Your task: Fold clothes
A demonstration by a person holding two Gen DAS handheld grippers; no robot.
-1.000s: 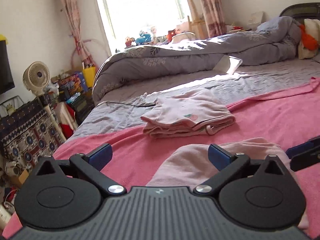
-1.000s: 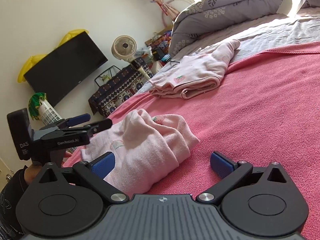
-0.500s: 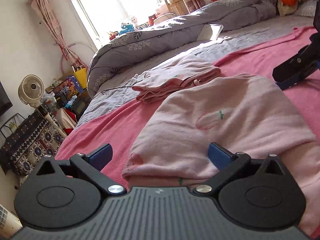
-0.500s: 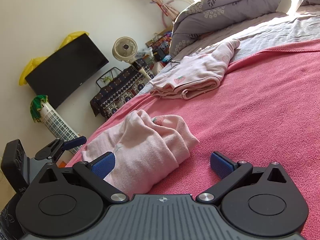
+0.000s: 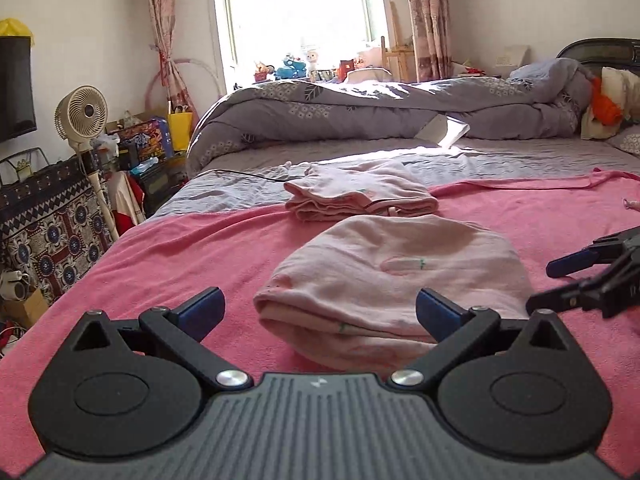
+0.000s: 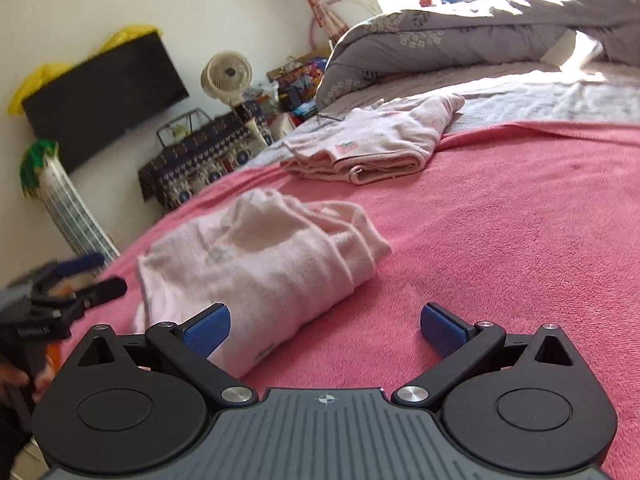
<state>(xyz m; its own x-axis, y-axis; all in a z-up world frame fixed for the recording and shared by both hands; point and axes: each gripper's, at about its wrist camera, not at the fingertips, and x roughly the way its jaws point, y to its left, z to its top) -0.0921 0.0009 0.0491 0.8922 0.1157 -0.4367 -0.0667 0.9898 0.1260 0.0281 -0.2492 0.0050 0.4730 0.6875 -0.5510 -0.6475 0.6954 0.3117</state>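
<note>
Bed (image 5: pixel 500 160), large, grey sheet at the far side; pink blanket (image 5: pixel 180 248) spread over the near half, soft and loose, likely to drag or ruck under any sliding move and to get pinched along with the cloth. Folded pink garment (image 5: pixel 360 196), far, straddling the blanket's edge: done, at risk only from a careless sweep. Near pink garment (image 5: pixel 400 276), lying on the blanket between both tools, rolled thick with uneven layers; risk of a grip catching only the top ply, opening the bundle instead of folding it, or of creases locked in if not flattened first. Left tongs (image 5: pixel 318 306), spread wide, empty, straddling the garment's near end. Right tongs (image 6: pixel 324 326), spread, empty, left pad just beside the cloth; possible collision with the left tongs if both close in together.
</note>
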